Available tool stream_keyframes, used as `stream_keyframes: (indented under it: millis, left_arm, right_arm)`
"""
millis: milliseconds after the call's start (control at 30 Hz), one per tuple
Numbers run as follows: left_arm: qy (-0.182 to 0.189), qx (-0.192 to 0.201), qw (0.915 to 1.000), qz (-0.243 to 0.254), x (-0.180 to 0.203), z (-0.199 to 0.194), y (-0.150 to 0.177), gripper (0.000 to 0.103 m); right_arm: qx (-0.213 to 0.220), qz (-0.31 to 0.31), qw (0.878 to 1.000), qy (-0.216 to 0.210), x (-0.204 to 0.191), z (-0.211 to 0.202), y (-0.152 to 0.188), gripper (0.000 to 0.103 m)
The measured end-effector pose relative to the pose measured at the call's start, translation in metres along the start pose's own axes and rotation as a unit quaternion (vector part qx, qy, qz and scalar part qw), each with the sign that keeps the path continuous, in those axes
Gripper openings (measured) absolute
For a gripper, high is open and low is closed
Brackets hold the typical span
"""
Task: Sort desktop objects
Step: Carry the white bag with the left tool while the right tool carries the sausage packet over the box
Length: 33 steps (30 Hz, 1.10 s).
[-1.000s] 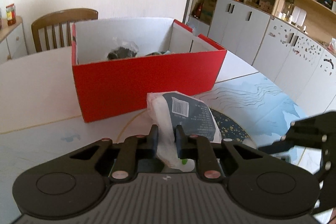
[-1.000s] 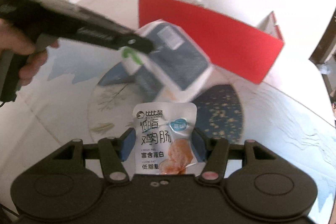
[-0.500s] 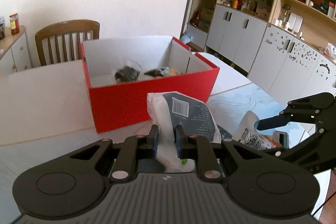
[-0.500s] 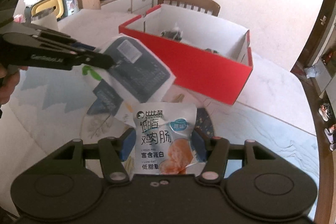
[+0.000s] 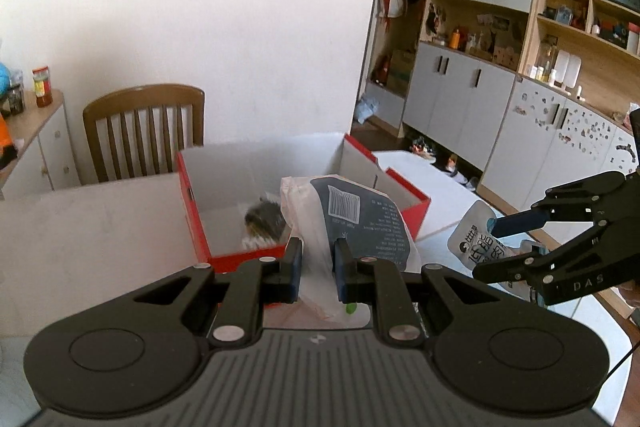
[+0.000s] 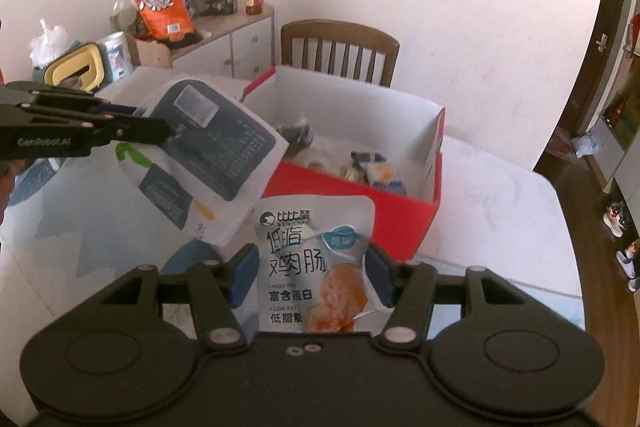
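right now your left gripper (image 5: 317, 263) has its blue-padded fingers (image 5: 293, 259) pinched tight on the white plastic edge of a flat white packet with a dark navy printed panel and a barcode (image 5: 352, 223) — the packet sticks out ahead of the jaws, clear of the table, and in the left wrist view it overlaps the near wall of the open red cardboard box with a white inside (image 5: 196, 211). seen from the right wrist, that same packet (image 6: 212, 151) hangs off the left gripper (image 6: 160, 131) just beside the box's near left corner (image 6: 256, 87), tilted down to the right.

your right gripper (image 6: 310, 275) holds its fingers at a middling width, the pads pressing both side edges of a silver-white snack pouch with dark chinese lettering and an orange food picture (image 6: 316, 263). the pouch stands upright between them, in front of the box's red front wall (image 6: 360, 203) and likewise off the table.

inside the box lie a few small wrapped items — a dark crinkled one (image 6: 296, 135) toward the left, mixed packets (image 6: 376, 167) toward the right end.

the box sits on a pale marble-look table (image 6: 500, 203), near its far edge, with a brown wooden slat-back chair (image 6: 340, 51) just behind.
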<state>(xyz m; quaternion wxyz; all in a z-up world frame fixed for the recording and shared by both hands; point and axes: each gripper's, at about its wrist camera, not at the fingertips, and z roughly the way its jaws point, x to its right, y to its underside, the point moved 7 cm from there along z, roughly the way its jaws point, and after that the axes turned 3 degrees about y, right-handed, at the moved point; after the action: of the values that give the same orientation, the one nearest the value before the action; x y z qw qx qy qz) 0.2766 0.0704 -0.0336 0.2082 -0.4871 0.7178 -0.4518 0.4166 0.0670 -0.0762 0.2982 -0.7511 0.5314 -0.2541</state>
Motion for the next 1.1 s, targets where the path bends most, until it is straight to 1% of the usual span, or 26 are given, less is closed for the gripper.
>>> stream_keyframes:
  millis: [233,400,533,767,967,1100]
  left_arm:
    - [-0.010,0.017,0.9997,-0.012,-0.008,0.004,-0.023,0.016]
    - [-0.017,0.019,0.9996,-0.013,-0.012,0.013,-0.033,0.016]
    - [-0.018,0.021,0.9993,-0.025,-0.017,0.022,-0.041,0.016]
    - [-0.029,0.020,0.9990,-0.029,-0.022,0.042,-0.054,0.016]
    - [-0.037,0.015,0.9978,-0.052,-0.028,0.062,-0.057,0.016]
    - [-0.044,0.010,0.9975,-0.055,-0.032,0.075,-0.057,0.016]
  right_arm:
    - [0.015,-0.015,1.000,0.005,0.008,0.003,-0.023,0.058]
    - [0.022,-0.025,0.999,0.003,0.011,0.009,-0.035,0.058]
    - [0.024,-0.022,0.999,0.003,0.018,0.017,-0.044,0.058]
    - [0.028,-0.012,1.000,0.000,0.030,0.034,-0.062,0.058]
    - [0.032,-0.004,0.999,-0.003,0.040,0.053,-0.076,0.058]
    - [0.033,-0.007,0.999,-0.005,0.045,0.065,-0.084,0.058]
